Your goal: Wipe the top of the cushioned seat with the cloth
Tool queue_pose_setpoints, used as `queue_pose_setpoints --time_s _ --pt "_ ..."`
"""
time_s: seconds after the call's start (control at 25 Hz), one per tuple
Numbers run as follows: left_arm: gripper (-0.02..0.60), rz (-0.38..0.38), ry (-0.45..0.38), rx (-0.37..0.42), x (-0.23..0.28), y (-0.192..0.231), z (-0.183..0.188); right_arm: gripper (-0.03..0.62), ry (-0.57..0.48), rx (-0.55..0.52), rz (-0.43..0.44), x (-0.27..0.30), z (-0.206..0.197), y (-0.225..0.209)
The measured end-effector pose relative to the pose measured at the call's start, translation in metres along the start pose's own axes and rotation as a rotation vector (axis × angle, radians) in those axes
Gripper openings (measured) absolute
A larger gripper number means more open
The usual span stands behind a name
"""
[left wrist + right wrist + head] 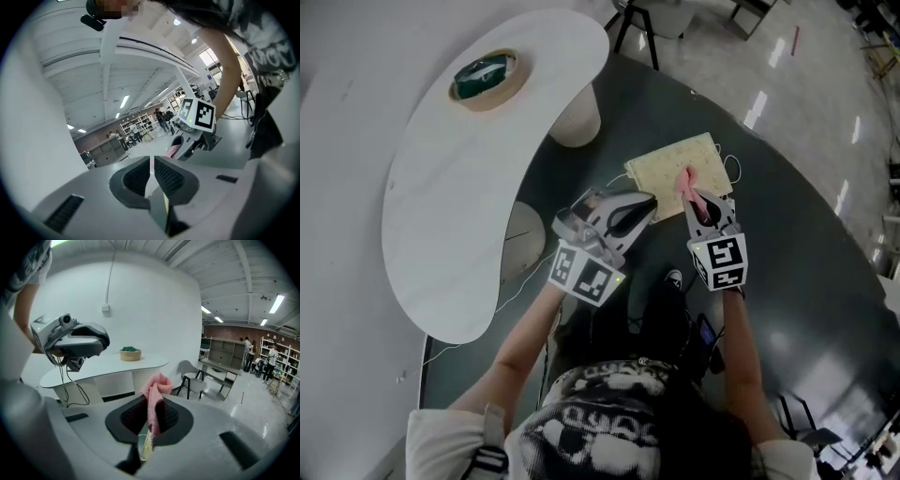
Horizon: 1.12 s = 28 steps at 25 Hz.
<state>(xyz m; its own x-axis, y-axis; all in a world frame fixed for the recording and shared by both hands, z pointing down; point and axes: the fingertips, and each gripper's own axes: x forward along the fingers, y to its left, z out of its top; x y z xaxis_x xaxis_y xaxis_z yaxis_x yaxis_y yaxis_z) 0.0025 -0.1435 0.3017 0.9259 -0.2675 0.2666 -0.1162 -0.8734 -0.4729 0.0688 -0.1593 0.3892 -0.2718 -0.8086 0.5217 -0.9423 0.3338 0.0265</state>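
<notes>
On the white counter point(441, 216) at the left, a tan bowl point(487, 78) is holding something green that is hard to identify. The left tongs point(649, 202), wearing square markers, are hovering nearly closed on nothing. The right tongs point(698, 200) are pinching the pink cloth point(685, 178) over the beige cushioned seat point(666, 169), hiding its near edge.

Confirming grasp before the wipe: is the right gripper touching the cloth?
Touching. The right gripper view shows the right gripper shut on the pink cloth, which is pinched between its jaws with its end bunched above them.
</notes>
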Motion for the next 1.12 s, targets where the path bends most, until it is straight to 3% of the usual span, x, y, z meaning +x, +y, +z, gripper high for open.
queue_pose_setpoints --time_s 0.28,0.52,0.88,1.12 --pt "0.028 0.015 0.069 -0.01 0.012 -0.003 -0.06 0.011 0.123 -0.118 0.141 0.08 -0.052 -0.009" --pt "0.026 0.079 0.118 -0.066 0.029 -0.011 -0.11 0.011 0.227 -0.082 0.313 0.147 -0.11 -0.009" --pt "0.027 0.157 0.16 -0.136 0.055 -0.03 -0.167 0.011 0.332 0.025 0.413 0.224 -0.187 -0.005" --pt "0.027 0.182 0.17 -0.126 0.067 -0.039 -0.205 0.011 0.378 -0.009 0.447 0.272 -0.23 0.002"
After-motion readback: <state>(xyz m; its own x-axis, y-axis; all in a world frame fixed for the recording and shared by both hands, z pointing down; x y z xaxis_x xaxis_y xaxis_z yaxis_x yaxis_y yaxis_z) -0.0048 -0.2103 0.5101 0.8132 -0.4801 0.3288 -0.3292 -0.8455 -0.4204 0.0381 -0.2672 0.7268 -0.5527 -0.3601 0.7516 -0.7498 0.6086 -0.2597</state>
